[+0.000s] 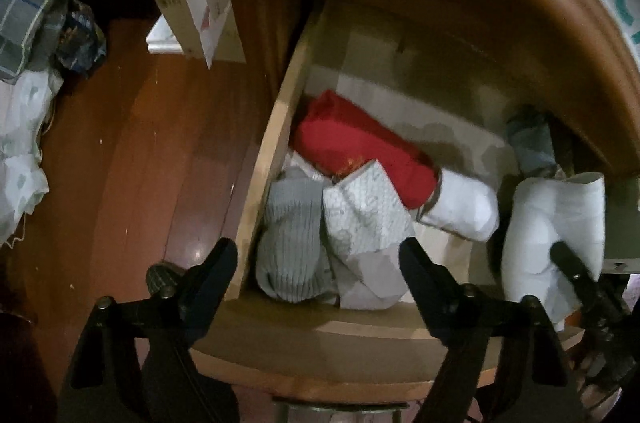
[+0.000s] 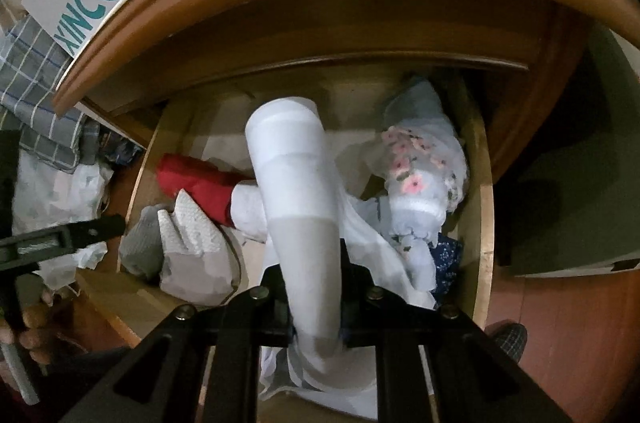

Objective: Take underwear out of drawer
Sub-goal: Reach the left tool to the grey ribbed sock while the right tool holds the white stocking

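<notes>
In the left wrist view, the left gripper point(image 1: 316, 259) hung over the open drawer point(image 1: 276, 139) with its jaws spread wide and nothing between them. Below it lay a grey knit piece point(image 1: 288, 243) and a white patterned cloth point(image 1: 368, 215), with a red garment point(image 1: 360, 147) at 12 o'clock. At 3 o'clock the white underwear point(image 1: 560, 219) stood lifted.

In the right wrist view, the right gripper point(image 2: 316, 299) pointed down into the drawer point(image 2: 484, 207), its jaws clamped on the white underwear point(image 2: 296, 191), which rose toward 12 o'clock above the floral fabric point(image 2: 416, 167) at 2 o'clock.
</notes>
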{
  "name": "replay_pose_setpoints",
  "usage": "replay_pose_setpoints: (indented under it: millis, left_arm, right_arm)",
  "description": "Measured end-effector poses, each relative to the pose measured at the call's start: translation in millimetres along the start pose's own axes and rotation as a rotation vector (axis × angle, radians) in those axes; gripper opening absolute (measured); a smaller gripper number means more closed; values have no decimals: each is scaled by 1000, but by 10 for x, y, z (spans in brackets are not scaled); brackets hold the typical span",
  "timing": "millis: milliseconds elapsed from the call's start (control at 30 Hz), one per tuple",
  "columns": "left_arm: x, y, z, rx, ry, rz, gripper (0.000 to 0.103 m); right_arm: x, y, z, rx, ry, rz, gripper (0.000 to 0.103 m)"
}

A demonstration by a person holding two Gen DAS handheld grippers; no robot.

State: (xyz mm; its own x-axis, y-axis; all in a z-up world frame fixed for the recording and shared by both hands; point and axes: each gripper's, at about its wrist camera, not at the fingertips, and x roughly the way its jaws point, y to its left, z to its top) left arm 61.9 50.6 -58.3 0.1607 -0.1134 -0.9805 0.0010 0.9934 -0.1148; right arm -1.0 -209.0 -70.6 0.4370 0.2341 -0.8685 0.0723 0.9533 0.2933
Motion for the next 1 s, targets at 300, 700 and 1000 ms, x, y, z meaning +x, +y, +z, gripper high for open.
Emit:
replay_pose_setpoints:
  millis: [300,700,1000]
  left_arm:
    - [206,-48,93,34,57,70,57]
    - [439,-77,115,46,121,107,47]
    - [399,-60,78,32,105,112,18]
  right_arm:
    - [21,-67,10,28,18,27,14]
    - [46,-61,16,26,39,43,15]
    - [43,-85,28,30,45,48,15]
